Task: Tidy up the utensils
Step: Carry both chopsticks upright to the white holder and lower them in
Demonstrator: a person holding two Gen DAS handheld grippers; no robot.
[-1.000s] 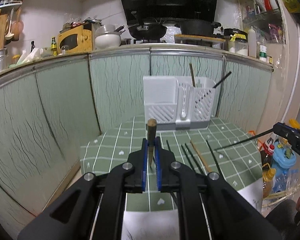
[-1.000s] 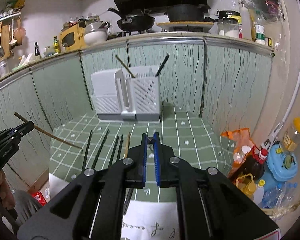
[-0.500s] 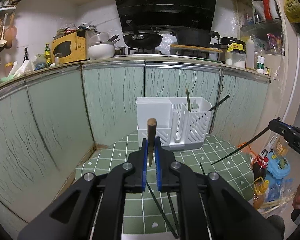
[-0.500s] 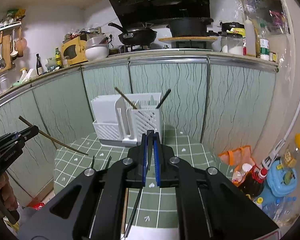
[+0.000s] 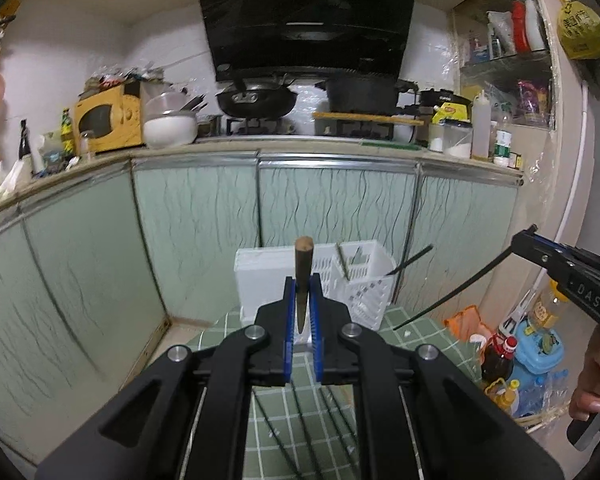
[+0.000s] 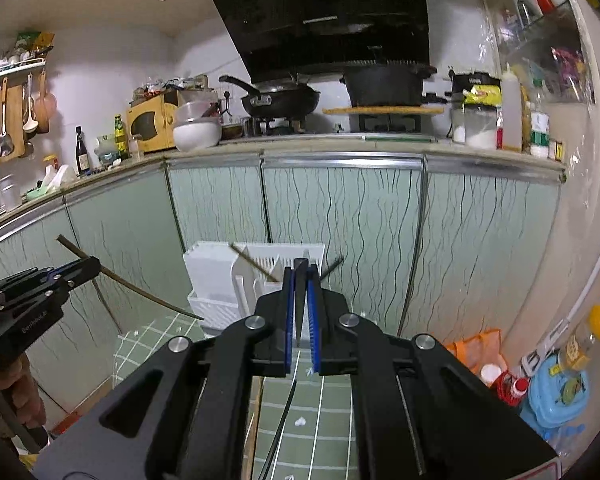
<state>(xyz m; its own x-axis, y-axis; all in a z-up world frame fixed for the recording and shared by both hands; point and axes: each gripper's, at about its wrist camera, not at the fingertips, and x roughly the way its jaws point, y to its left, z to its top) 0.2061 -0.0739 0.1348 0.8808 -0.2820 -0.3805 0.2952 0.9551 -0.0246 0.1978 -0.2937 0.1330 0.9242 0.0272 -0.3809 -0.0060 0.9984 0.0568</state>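
My left gripper [image 5: 302,280] is shut on a brown wooden chopstick [image 5: 302,264], held above the green checked table [image 5: 404,320]. My right gripper [image 6: 300,270] is shut on a thin black chopstick [image 6: 300,292]. In the left wrist view that black chopstick [image 5: 460,292] slants down to the left from the right gripper [image 5: 526,238]. The white slotted utensil holder [image 5: 356,280] stands at the table's far edge, ahead of and below both grippers. Inside it lean one brown chopstick [image 6: 252,260] and one black chopstick [image 6: 332,266]. Several loose chopsticks [image 5: 284,436] lie on the cloth under the grippers.
Green cabinet fronts [image 5: 332,208] rise right behind the holder. On the floor to the right stand an orange bag [image 6: 476,352], sauce bottles [image 5: 500,356] and a blue container [image 5: 540,352]. The counter above carries a wok [image 6: 276,98] and a pot [image 6: 384,84].
Both grippers have risen with their chopsticks. The holder has dropped lower in both views, and the loose chopsticks on the table have slid under the gripper bodies.
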